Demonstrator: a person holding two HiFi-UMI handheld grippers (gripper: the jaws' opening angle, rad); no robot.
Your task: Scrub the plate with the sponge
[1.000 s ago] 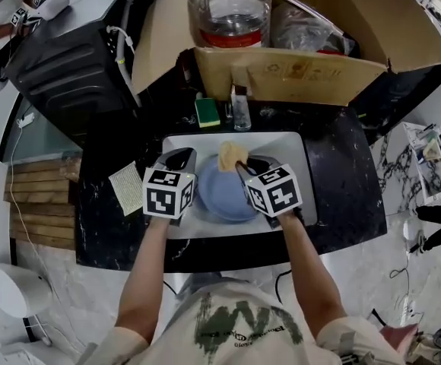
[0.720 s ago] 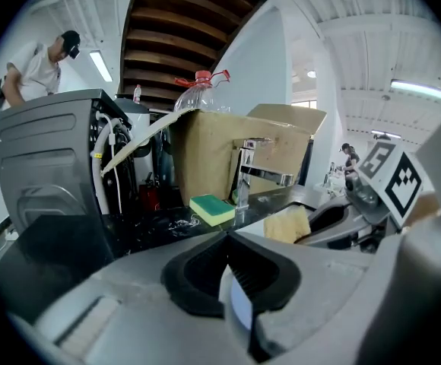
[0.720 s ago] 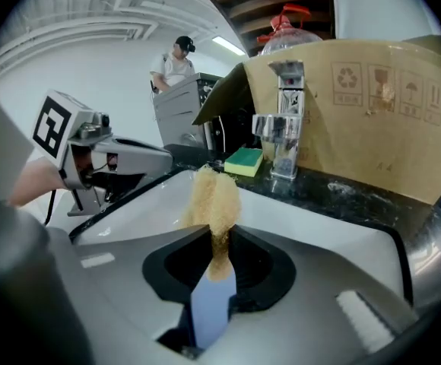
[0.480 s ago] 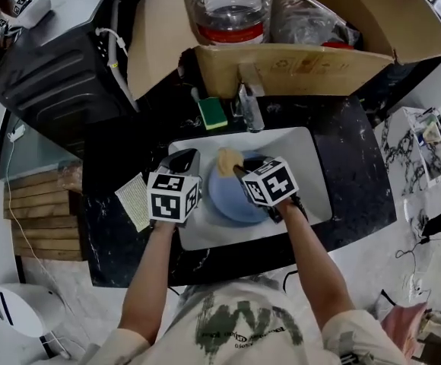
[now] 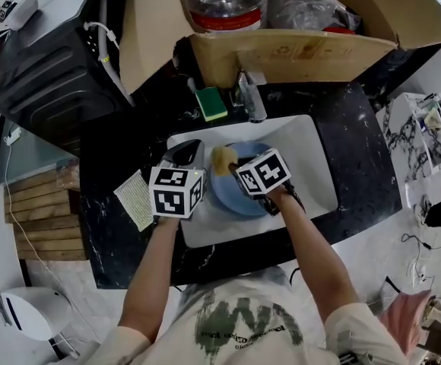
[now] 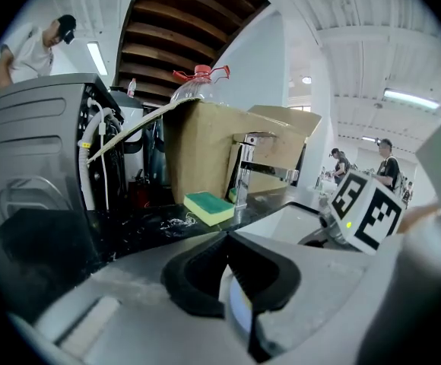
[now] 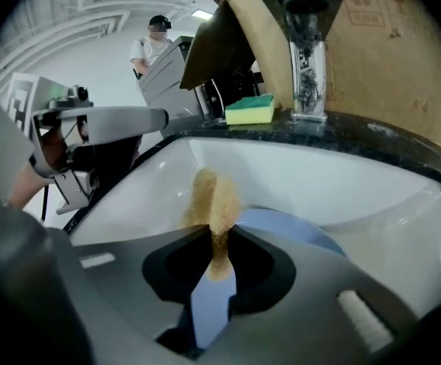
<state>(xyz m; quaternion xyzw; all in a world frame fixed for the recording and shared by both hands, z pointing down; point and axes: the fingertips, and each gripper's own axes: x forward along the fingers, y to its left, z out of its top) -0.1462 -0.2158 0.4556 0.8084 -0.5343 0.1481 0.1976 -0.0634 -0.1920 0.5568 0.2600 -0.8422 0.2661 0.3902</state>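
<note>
Surrounding the sink [image 5: 312, 166] and plate [image 5: 222, 192] lies black countertop [image 5: 361, 147].

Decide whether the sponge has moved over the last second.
Yes. Judged against the faucet, the sponge in the right gripper has slid left and slightly toward the person, across the plate.

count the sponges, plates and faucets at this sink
sponges: 2, the tan sponge and the green sponge
plates: 1, the blue plate
faucets: 1, the faucet
total: 4
</note>
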